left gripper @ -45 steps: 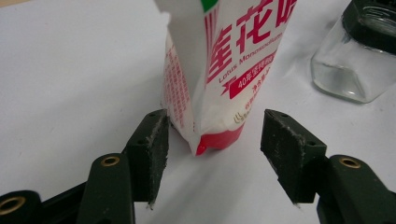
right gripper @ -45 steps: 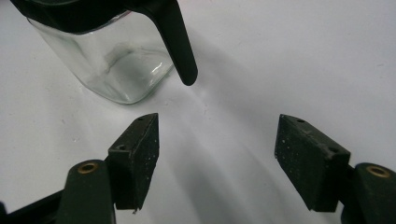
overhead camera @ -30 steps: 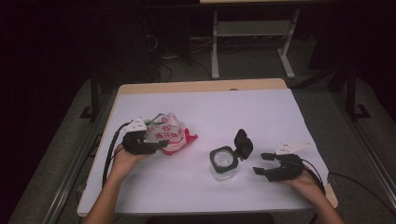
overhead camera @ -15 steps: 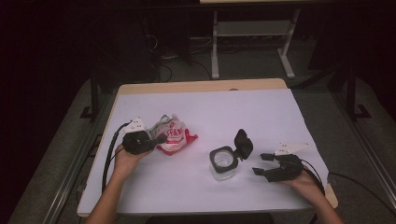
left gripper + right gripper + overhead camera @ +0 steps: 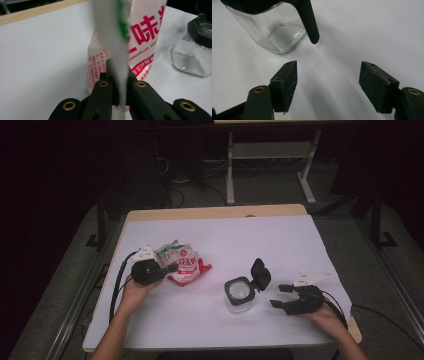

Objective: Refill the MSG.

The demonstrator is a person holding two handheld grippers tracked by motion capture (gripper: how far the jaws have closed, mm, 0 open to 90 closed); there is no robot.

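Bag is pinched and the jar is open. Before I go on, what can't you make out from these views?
- Bag contents and fill level: the top is cut off by the upper edge of the left gripper view, and its pinched edge is blurred at the left gripper.
- Jar rim and lid hinge: cut off at the top of the right gripper view.
- Anything inside the jar: too small in the high view.
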